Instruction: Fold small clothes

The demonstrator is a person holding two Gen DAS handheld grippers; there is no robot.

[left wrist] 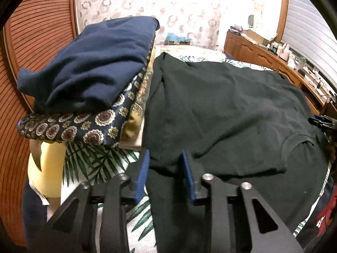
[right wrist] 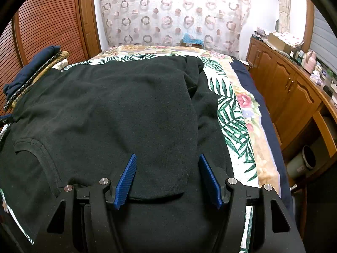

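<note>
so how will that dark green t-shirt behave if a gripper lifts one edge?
The dark green t-shirt is probably floppy: it lies flat with soft wrinkles and one side folded over, so a lifted edge should drape. Likely light, being thin knit. It may drag on the leaf-print bedspread rather than slide freely.

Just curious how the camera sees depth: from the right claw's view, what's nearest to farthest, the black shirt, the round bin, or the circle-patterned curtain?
1. Black shirt, right under the right claw.
2. Round bin, low right, beside the bed.
3. Circle-patterned curtain, far wall.
</note>
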